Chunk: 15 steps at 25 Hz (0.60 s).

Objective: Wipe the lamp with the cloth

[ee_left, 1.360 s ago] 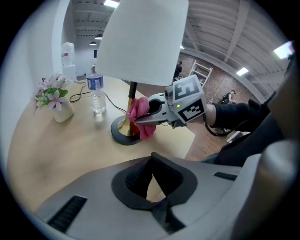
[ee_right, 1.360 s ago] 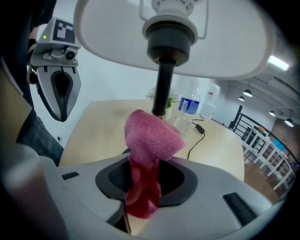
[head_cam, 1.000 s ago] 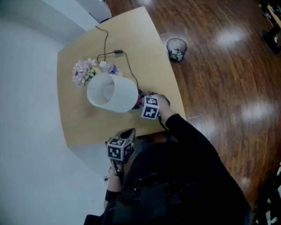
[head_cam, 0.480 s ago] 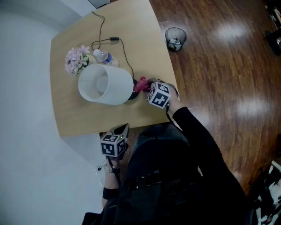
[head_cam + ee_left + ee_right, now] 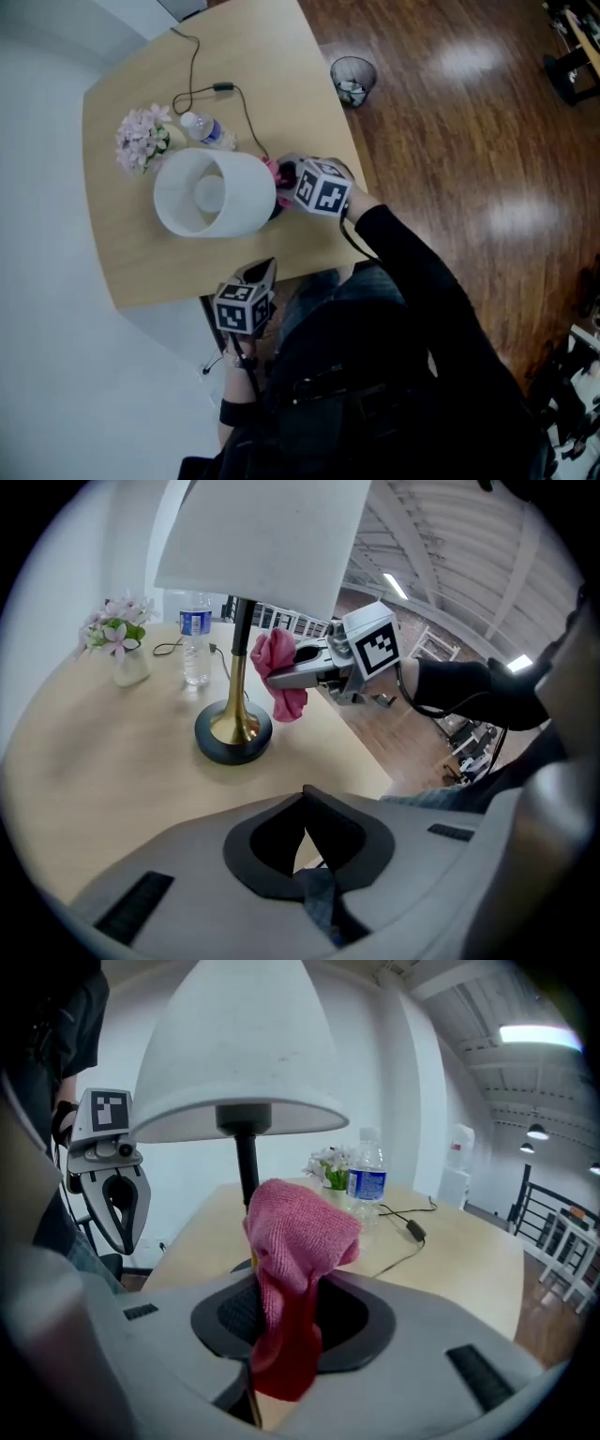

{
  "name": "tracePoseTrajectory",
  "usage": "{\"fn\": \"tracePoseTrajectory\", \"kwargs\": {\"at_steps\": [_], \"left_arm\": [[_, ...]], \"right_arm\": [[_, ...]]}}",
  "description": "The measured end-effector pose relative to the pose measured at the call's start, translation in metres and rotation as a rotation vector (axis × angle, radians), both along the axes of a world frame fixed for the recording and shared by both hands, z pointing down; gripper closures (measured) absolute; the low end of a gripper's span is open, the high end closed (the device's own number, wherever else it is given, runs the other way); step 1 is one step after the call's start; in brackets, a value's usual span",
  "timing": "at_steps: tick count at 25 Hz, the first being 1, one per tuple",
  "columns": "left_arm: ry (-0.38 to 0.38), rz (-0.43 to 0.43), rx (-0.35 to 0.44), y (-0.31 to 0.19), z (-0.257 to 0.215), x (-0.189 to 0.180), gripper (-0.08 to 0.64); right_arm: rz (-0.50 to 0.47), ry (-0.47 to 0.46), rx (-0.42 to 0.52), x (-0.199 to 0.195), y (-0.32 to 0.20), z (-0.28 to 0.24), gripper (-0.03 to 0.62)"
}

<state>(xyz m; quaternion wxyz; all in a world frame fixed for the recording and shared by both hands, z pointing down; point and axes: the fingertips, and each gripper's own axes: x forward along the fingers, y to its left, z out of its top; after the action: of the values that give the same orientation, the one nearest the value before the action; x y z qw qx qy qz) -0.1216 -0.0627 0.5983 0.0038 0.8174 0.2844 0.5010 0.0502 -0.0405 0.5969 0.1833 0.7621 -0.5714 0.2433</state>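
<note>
1 change: right gripper (image 5: pixel 286 175), clamping the cloth (image 5: pixel 300 1232), has risen beside the lamp (image 5: pixel 214 194); left gripper (image 5: pixel 305 803) stays clenched.

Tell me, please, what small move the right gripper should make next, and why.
Probably ease the right gripper forward until the cloth presses on the lamp stem, then rub along it. Its jaws grip the cloth, which sits close beside the stem under the shade; whether they touch is unclear. The left gripper is shut, empty and away from the lamp.
</note>
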Motion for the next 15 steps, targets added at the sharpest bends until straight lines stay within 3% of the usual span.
{"fn": "tracePoseTrajectory", "kwargs": {"at_steps": [4, 9, 15], "left_arm": [[-0.042, -0.059, 0.018, 0.007, 0.012, 0.000, 0.558], [-0.093, -0.249, 0.034, 0.034, 0.019, 0.002, 0.558], [-0.106, -0.393, 0.082, 0.063, 0.013, 0.024, 0.558]], "right_arm": [[-0.120, -0.009, 0.060, 0.004, -0.019, 0.003, 0.465], [-0.299, -0.041, 0.128, -0.002, -0.039, 0.003, 0.466], [-0.482, -0.033, 0.088, 0.002, -0.040, 0.017, 0.468]]}}
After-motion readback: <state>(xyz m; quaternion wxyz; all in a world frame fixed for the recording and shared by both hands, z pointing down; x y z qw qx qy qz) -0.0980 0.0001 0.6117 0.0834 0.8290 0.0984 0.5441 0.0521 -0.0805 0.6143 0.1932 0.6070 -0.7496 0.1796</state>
